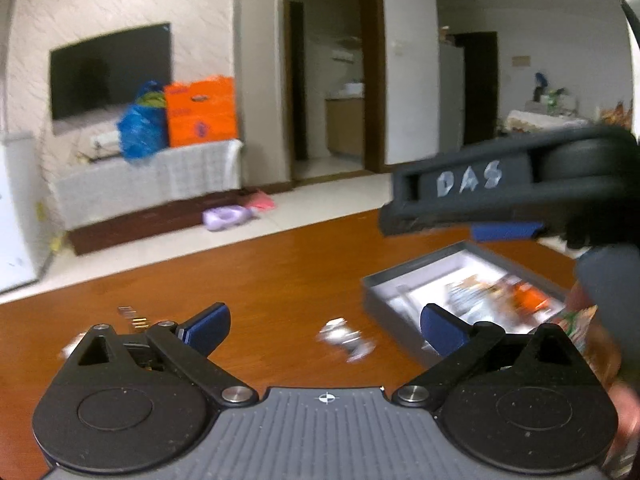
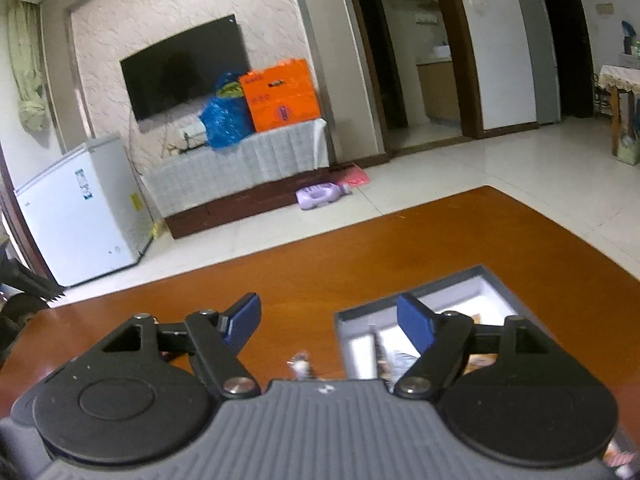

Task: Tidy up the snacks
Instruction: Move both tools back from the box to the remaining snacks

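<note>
The left gripper [image 1: 324,328] hangs over the wooden table [image 1: 260,264], jaws wide and holding nothing. A small wrapped snack [image 1: 346,338] lies on the table between its fingers. At two o'clock sits a grey box [image 1: 374,300] with blurred packets inside. The right gripper [image 2: 328,326] is also spread wide and holds nothing, the box [image 2: 484,274] at its one o'clock.

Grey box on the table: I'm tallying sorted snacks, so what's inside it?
The grey box holds blurred snack packets, one orange; the gripper fingers hide its near part.
</note>
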Available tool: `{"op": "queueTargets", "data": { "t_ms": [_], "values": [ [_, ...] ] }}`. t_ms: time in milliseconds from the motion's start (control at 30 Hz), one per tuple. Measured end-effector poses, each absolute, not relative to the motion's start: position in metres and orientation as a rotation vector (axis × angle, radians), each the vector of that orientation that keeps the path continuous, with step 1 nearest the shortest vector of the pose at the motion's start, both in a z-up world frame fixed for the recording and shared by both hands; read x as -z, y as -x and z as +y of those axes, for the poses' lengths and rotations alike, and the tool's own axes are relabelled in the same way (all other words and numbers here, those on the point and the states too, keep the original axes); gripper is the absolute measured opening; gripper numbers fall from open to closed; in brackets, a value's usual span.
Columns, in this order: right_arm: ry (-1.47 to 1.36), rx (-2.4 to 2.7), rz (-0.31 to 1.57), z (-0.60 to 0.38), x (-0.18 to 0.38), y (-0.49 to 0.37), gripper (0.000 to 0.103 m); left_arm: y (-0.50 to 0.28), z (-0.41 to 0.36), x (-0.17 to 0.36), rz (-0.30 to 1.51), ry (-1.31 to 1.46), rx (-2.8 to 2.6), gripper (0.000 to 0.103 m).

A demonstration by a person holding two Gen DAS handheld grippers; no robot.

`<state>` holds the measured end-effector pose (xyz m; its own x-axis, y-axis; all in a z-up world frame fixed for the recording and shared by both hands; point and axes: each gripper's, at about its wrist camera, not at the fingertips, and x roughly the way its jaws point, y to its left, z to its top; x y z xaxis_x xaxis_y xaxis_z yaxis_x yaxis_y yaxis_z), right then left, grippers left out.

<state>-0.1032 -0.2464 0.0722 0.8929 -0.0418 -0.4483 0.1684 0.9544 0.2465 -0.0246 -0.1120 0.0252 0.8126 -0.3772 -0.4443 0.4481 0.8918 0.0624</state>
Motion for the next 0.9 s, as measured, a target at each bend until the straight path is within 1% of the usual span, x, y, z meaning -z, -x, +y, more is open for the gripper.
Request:
{"op": "queueTargets", "data": {
  "t_ms": [233,300,500,900],
  "values": [
    [-0.221,0.065,0.375,-0.2,-0.061,0.101,0.077,0.021,-0.07,-0.026,0.373,-0.209,0.339,0.102],
    [-0.232,0.051,0.354,-0.192,-0.058,0.1,0.077,0.012,-0.066,-0.027,0.4,-0.228,0.312,0.102],
    [-0.24,0.033,0.338,-0.176,-0.046,0.095,0.077,-0.008,-0.041,-0.029,0.375,-0.226,0.228,0.102],
    [-0.135,0.041,0.501,-0.143,-0.006,0.069,0.077,-0.051,0.012,-0.019,0.448,-0.195,0.086,0.102]
  ]
}}
